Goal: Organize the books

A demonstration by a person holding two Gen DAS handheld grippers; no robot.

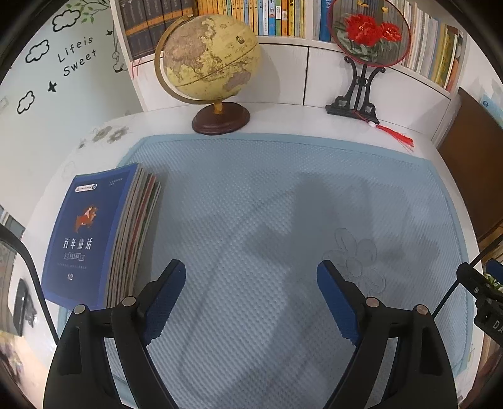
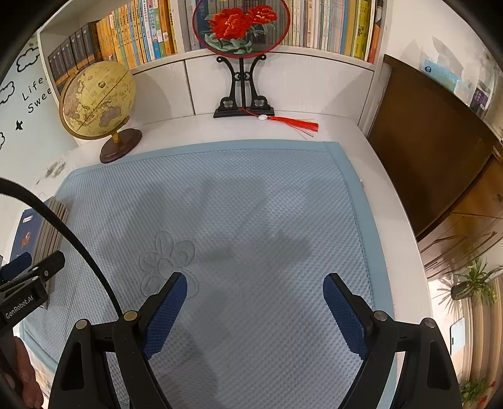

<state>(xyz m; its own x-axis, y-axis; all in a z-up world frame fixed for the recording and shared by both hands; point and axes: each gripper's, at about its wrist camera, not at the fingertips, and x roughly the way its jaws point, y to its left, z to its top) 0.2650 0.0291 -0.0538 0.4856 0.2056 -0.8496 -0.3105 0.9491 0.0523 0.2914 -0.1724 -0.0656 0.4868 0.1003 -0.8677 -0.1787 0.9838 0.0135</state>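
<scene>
Right now your white desktop (image 1: 283, 122) carries a pale blue quilted mat (image 1: 251, 204) that fills most of both wrist views, with a stitched flower outline (image 2: 168, 264) pressed into it. Behind the desk stands a white shelf unit (image 2: 283, 81) whose upper row is packed with upright books (image 1: 276, 15), and a dark brown cabinet (image 2: 433, 151) rises at the desk's right end.

At the back left of the desk you have a yellowish antique-style globe on a dark wooden base (image 1: 210, 59), and to its right a round embroidered fan with red flowers on a black stand (image 1: 367, 34), its red tassel (image 2: 292, 122) lying on the desktop just off the mat's far edge. The wall on the left bears cloud and bird stickers with lettering (image 1: 75, 55).

Your stack of thin books topped by a dark blue cover with white characters (image 1: 85, 236) lies flat on the mat's left edge. It sits just beside the outer left finger of your left gripper (image 1: 251, 277); I cannot tell whether they touch. That gripper's blue-padded fingers stand wide apart over bare mat with nothing between them.

Your right gripper (image 2: 254, 289) hovers over the mat's right half, well apart from the stack, its fingers likewise spread wide and empty.
</scene>
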